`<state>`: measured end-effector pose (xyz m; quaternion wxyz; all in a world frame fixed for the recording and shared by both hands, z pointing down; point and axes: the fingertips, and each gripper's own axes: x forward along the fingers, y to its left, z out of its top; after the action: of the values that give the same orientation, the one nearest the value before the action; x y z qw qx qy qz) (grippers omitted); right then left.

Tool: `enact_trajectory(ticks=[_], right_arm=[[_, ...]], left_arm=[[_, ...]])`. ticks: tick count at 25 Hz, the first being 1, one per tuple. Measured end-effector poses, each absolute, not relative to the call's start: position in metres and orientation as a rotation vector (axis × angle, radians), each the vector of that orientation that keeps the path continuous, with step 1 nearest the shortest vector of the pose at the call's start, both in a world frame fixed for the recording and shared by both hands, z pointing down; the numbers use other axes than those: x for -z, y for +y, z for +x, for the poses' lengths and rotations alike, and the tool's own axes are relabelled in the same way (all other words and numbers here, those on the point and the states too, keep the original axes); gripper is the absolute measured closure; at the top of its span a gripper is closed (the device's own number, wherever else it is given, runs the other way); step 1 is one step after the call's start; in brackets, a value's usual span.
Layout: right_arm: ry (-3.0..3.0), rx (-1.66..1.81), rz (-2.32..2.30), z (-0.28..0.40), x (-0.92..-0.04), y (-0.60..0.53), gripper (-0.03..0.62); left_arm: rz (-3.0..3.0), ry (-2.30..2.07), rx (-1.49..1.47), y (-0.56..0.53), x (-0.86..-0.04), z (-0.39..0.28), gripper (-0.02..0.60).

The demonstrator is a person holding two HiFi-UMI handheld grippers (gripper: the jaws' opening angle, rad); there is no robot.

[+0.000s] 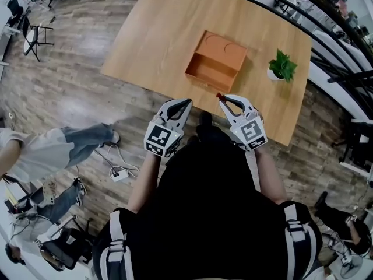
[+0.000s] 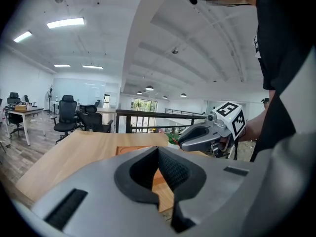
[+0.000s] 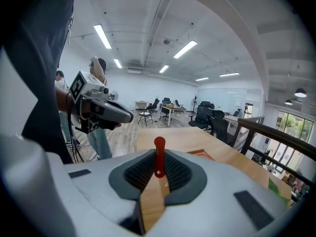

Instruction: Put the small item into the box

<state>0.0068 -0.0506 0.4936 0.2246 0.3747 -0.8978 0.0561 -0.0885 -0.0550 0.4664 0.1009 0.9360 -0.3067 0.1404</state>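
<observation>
An open orange wooden box [image 1: 215,60] sits in the middle of the light wooden table [image 1: 151,34]. My right gripper [image 1: 226,100] hovers over the table's near edge, shut on a small red item [image 1: 220,96]. In the right gripper view the red item [image 3: 159,157] stands upright between the pads of that gripper [image 3: 159,168]. A corner of the box [image 3: 201,153] shows beyond it. My left gripper [image 1: 179,105] hangs beside it to the left, shut with nothing in it. In the left gripper view, the left gripper [image 2: 158,151] has its tips together, and part of the box [image 2: 129,150] lies ahead.
A small potted plant [image 1: 282,66] in a white pot stands on the table to the right of the box. A person [image 1: 52,150] is on the floor at the left, near cables and a power strip [image 1: 119,174]. A black railing [image 1: 326,34] runs behind the table.
</observation>
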Motion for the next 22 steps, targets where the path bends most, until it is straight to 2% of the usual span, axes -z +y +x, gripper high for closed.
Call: enact_trajectory(ticks=[22], right_arm=[[-2.437,-0.189,0.882,0.030,-0.543,-0.131,0.526]], left_arm=[[2.712,-0.973,-0.479,-0.139,-0.476,-0.069,0.560]])
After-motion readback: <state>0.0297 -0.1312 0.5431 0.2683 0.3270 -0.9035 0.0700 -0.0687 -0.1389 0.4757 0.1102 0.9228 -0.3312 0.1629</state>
